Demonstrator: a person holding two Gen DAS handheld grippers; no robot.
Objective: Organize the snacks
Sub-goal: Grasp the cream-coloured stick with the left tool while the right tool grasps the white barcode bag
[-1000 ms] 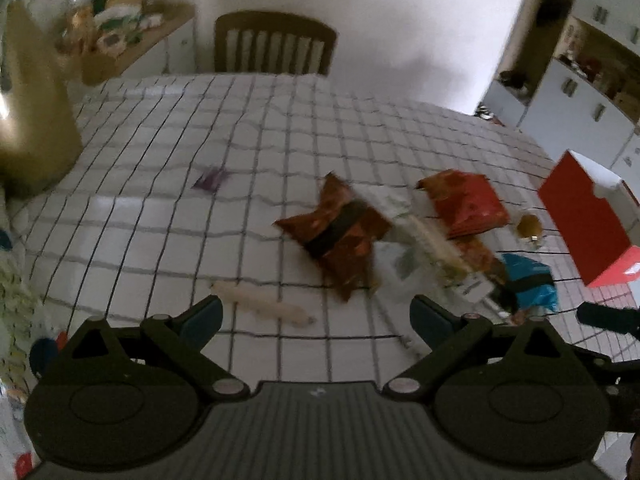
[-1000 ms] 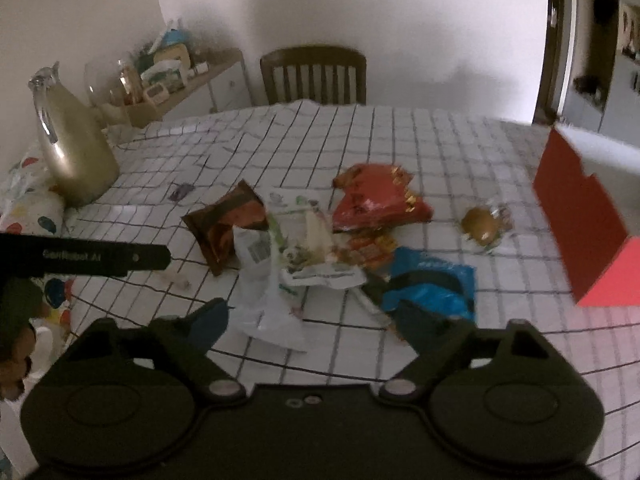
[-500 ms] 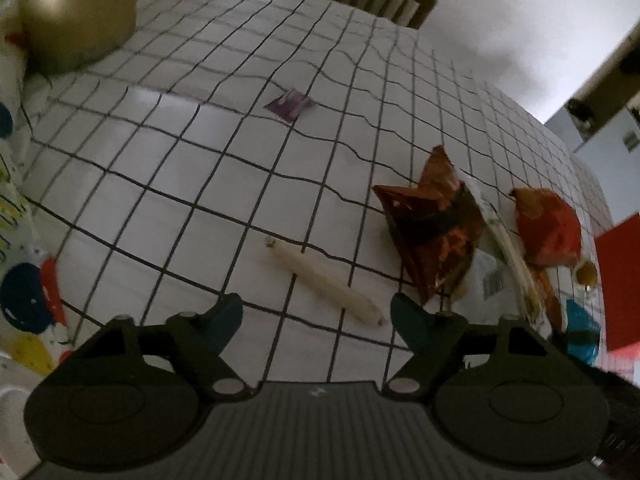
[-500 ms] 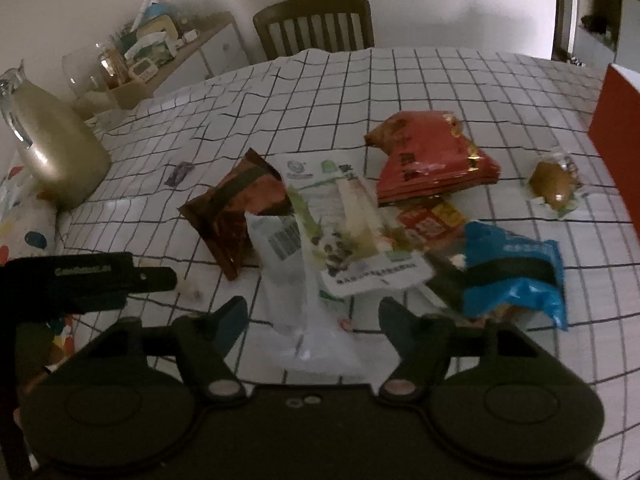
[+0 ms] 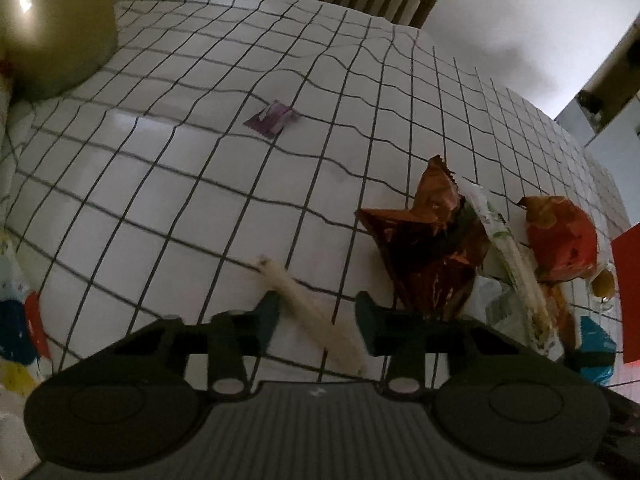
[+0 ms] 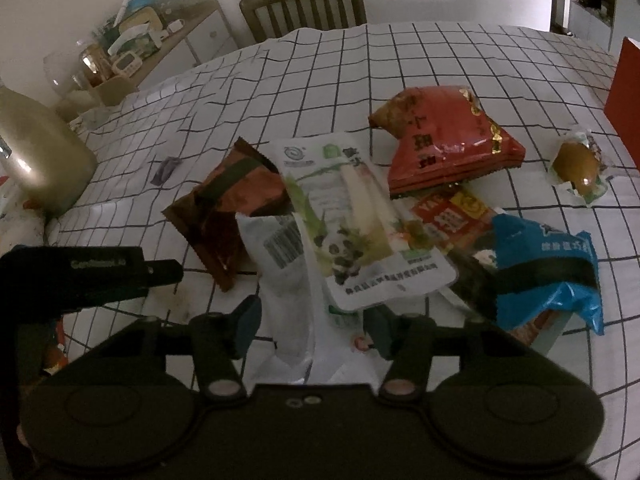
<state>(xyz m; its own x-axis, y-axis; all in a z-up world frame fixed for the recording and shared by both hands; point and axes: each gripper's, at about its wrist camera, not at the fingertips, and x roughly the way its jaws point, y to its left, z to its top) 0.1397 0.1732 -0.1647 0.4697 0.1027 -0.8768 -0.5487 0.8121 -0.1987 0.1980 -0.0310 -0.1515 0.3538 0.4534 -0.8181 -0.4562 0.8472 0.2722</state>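
A pale stick snack (image 5: 316, 312) lies slantwise on the checked tablecloth (image 5: 200, 168). My left gripper (image 5: 317, 314) straddles it low over the cloth, jaws closing, pads not pressing it. My right gripper (image 6: 314, 324) straddles a white barcode packet (image 6: 280, 264) at the near edge of the snack pile, jaws also closing and not clamped. The pile holds a brown-orange bag (image 6: 228, 208), a panda packet (image 6: 360, 220), a red bag (image 6: 444, 140) and a blue bag (image 6: 544, 264). The brown-orange bag (image 5: 428, 248) lies just right of the left gripper.
A small round wrapped snack (image 6: 576, 164) lies apart, by a red box (image 6: 624, 88) at the right edge. A purple sachet (image 5: 272, 118) lies alone mid-table. A gold jug (image 5: 52, 28) stands far left and a wooden chair (image 6: 304, 4) behind. The left tool's black body (image 6: 80, 276) reaches in at left.
Both grippers came down toward the table and their jaws narrowed. The left one now straddles the stick snack; the right one now straddles the white packet.
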